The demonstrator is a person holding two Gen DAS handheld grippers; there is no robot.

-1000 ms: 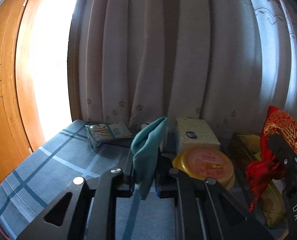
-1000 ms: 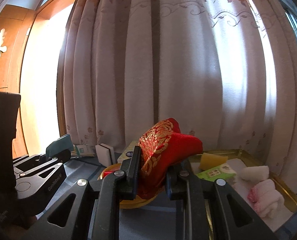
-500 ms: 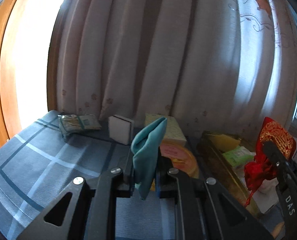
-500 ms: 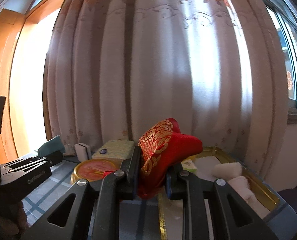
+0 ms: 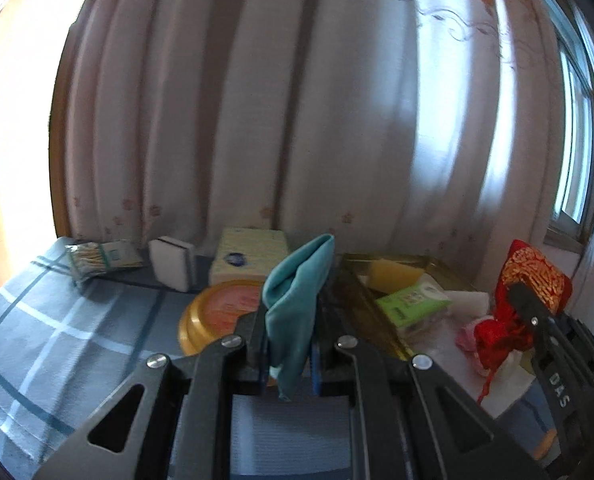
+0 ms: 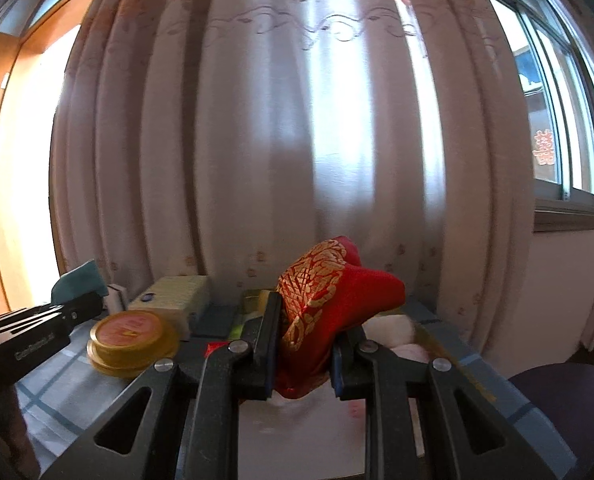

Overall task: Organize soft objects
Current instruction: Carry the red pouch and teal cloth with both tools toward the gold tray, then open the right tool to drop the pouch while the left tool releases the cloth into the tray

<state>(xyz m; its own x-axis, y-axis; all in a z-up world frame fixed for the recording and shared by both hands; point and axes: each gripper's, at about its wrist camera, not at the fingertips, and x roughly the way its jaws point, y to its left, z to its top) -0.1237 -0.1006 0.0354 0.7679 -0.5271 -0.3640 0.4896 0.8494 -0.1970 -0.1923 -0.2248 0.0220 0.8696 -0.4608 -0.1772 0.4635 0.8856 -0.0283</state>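
Note:
My left gripper (image 5: 289, 340) is shut on a folded teal cloth (image 5: 297, 304) that stands up between its fingers, above the blue checked tablecloth (image 5: 57, 340). My right gripper (image 6: 303, 344) is shut on a red pouch with gold embroidery (image 6: 329, 292) and hangs over the near end of a gold tray (image 5: 361, 300). The tray holds a yellow sponge (image 5: 393, 274), a green packet (image 5: 413, 304) and rolled white and pink towels (image 6: 389, 326). The left wrist view shows the red pouch (image 5: 533, 276) at far right. In the right wrist view the teal cloth (image 6: 79, 284) is at far left.
A round gold tin (image 5: 217, 316) sits left of the tray, with a pale tissue box (image 5: 253, 254) behind it. A white sponge block (image 5: 173, 258) and a pack of cotton swabs (image 5: 101, 258) lie further left. Curtains (image 6: 297, 140) close off the back.
Both grippers have swung to the right, each still holding its cloth item. The gold tray has come toward the middle of both views, and the right gripper now hangs over it.

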